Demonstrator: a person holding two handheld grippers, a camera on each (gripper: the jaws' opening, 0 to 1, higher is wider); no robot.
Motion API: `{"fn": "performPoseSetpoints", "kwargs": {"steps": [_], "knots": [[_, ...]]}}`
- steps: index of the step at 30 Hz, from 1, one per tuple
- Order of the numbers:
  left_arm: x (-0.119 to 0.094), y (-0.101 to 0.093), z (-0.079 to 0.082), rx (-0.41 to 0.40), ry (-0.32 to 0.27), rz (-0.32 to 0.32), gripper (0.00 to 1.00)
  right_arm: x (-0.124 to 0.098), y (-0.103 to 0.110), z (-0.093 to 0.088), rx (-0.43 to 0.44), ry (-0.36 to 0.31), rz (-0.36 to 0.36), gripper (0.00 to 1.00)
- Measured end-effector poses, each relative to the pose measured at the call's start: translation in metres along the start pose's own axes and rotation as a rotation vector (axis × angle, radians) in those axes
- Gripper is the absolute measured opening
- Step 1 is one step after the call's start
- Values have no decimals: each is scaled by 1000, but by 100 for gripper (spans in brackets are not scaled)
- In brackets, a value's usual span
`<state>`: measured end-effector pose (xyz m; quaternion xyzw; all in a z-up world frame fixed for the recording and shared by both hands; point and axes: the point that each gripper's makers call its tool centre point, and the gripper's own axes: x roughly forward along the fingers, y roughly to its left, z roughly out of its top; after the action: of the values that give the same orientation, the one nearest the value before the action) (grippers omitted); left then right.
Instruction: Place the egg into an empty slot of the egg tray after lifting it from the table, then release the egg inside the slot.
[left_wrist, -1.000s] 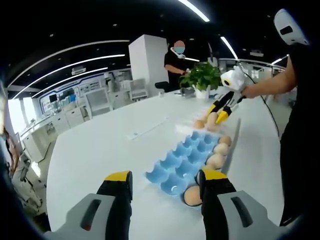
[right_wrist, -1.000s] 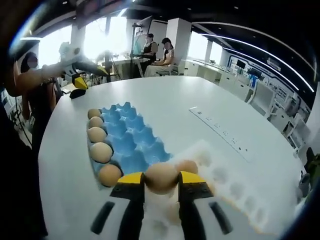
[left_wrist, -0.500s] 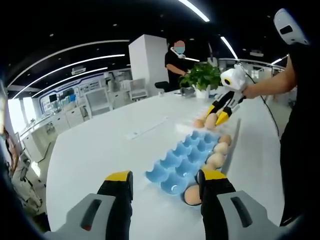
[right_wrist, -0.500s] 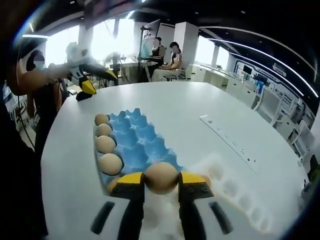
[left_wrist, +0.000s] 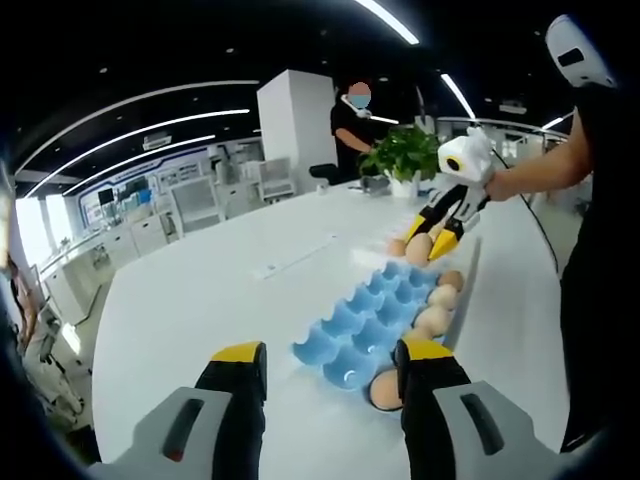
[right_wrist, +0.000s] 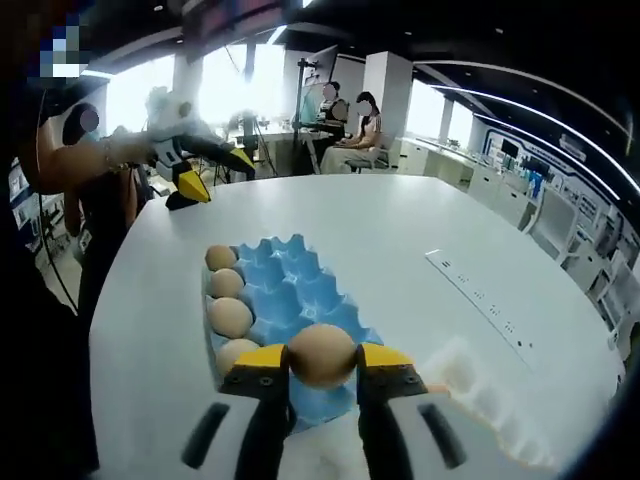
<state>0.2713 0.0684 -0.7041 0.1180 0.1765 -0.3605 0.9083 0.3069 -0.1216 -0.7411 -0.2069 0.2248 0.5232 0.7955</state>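
White table (right_wrist: 400, 250): right gripper (right_wrist: 322, 375) clamping egg (right_wrist: 321, 353), now risen over blue tray (right_wrist: 290, 290); left gripper (left_wrist: 330, 365) wide.

Tray (right_wrist: 290, 290) on table (right_wrist: 400, 240) — eggs (right_wrist: 229, 315) in its left row. Held egg (right_wrist: 322, 354) above tray's near end. Strip (right_wrist: 478, 303) to the right — white tray (right_wrist: 480, 400) nearer.

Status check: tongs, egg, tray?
Right tongs shut on egg, above blue tray. Left tongs open, empty. Empty slots unobstructed.
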Motion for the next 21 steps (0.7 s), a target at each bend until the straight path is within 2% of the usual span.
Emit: {"fn": "performPoseSetpoints", "kwargs": {"steps": [7, 21], "knots": [[-1, 3, -1, -1, 0, 0, 53, 13, 11, 8, -13, -6, 33, 26], [-3, 5, -5, -5, 4, 3, 53, 48, 38, 36, -41, -43, 107, 26]]}}
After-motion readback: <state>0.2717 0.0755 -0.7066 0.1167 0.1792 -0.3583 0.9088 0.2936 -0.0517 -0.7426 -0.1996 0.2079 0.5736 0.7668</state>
